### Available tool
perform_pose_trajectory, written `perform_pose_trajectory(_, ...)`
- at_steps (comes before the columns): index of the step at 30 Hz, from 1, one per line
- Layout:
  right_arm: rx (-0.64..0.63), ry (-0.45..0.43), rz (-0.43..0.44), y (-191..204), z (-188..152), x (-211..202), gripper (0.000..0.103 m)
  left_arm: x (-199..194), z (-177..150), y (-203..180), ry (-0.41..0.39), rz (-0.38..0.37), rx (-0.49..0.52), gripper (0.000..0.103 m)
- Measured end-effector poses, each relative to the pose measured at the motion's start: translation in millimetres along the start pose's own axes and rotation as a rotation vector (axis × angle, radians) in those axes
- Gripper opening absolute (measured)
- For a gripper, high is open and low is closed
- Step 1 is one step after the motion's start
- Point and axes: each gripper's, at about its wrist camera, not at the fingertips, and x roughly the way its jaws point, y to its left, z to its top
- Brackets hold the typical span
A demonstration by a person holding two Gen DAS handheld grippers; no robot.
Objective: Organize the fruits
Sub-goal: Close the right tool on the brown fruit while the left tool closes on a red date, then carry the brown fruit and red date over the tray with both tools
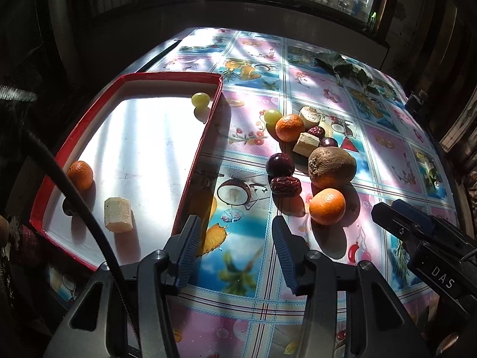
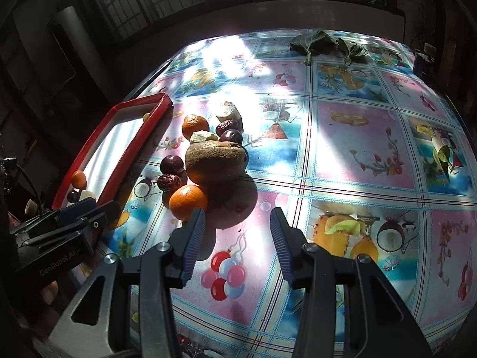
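In the left wrist view our left gripper hangs released, nothing between its fingers, over the patterned tablecloth. Left of it the red tray holds a mandarin, a pale cut chunk and a green grape. In the right wrist view our right gripper is also released, near a mandarin and the rough brown kiwi; the leaves lie far behind.

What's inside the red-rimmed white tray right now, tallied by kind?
Small orange mandarin: 1
Green grape: 1
Pale cut fruit chunk: 1
Dark round fruit, partly behind a cable: 1
Total: 4 in the red-rimmed white tray
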Motion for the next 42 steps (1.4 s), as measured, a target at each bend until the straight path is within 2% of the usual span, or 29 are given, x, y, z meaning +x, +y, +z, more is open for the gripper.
perform_pose_trajectory(4,0.028,0.012,0.051,5,17,17,0.051,15,7,3,0.035,-0.049,-0.036,0.049)
perform_pose_trajectory(10,0.044,0.036,0.037,13,37,48,0.054,31,14,0,0.063,-0.077,-0.048,0.049)
perform_pose_trajectory(13,0.049,0.058,0.027,16,44,63,0.065,36,17,-3,0.071,-0.092,-0.044,0.049)
perform_pose_trajectory(17,0.038,0.077,0.024,19,47,78,0.066,43,22,-9,0.079,-0.115,-0.027,0.049)
perform_pose_trajectory(24,0.099,0.042,0.014,-8,43,63,0.065,56,30,-21,0.103,-0.153,-0.022,0.05)
perform_pose_trajectory(28,0.118,0.023,-0.005,-22,41,50,0.065,60,33,-28,0.091,-0.142,-0.015,0.049)
perform_pose_trajectory(30,0.119,0.018,-0.009,-25,40,46,0.065,61,34,-30,0.085,-0.136,-0.013,0.045)
perform_pose_trajectory(31,0.12,0.015,-0.009,-27,39,44,0.065,61,34,-30,0.083,-0.133,-0.011,0.033)
perform_pose_trajectory(42,0.108,-0.02,0.006,-28,35,22,0.064,38,26,-14,0.047,-0.119,-0.029,0.032)
